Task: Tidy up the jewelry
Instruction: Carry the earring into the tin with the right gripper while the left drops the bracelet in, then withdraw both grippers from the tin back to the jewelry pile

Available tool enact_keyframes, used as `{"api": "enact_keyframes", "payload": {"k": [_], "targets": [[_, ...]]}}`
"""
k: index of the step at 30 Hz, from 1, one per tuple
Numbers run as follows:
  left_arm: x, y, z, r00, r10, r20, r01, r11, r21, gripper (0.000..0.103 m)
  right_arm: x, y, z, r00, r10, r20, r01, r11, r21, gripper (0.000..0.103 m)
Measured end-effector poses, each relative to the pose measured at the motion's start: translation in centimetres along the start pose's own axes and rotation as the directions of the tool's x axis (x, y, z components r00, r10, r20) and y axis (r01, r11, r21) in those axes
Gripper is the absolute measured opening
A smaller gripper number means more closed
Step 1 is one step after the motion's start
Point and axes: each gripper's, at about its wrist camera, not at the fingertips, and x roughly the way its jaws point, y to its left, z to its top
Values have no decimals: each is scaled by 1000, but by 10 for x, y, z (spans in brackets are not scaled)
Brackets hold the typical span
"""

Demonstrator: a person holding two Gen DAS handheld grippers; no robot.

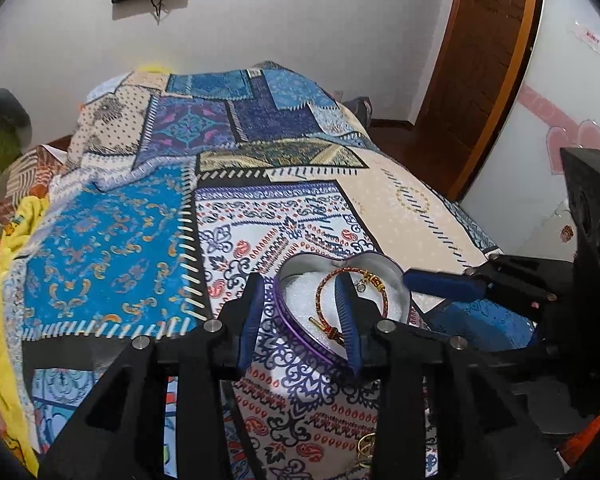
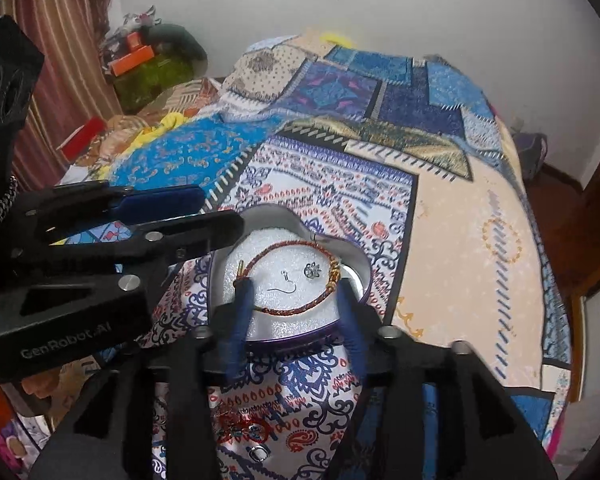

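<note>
A purple heart-shaped tin (image 1: 290, 320) (image 2: 364, 268) with white foam lining sits on the patterned bedspread. In it lie a red braided bracelet with gold beads (image 1: 325, 280) (image 2: 296, 245) and a small silver hook earring (image 2: 309, 271). My left gripper (image 1: 300, 286) is open, its fingers straddling the tin's left rim. My right gripper (image 2: 294, 290) is open just above the tin's near edge, with nothing between its fingers. The right gripper also shows at the right of the left wrist view (image 1: 444, 282).
More jewelry lies on the bedspread near me: a gold piece (image 1: 366, 446), a red beaded piece (image 2: 240, 426) and a silver ring (image 2: 259, 453). The bed (image 1: 420, 200) drops off at the right, by a wooden door (image 1: 480, 60). Clutter sits at the far left (image 2: 140, 64).
</note>
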Motion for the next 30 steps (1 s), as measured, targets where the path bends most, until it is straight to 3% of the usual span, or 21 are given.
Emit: {"api": "enact_keyframes", "payload": {"k": [18, 30], "targets": [[-72, -4, -9, 993, 70, 97, -72, 997, 16, 36, -66, 12, -2, 990, -49, 130, 47, 999, 16, 43], [-73, -5, -45, 997, 73, 0, -73, 997, 12, 40, -78, 14, -29, 991, -71, 114, 66, 997, 43, 43]]}}
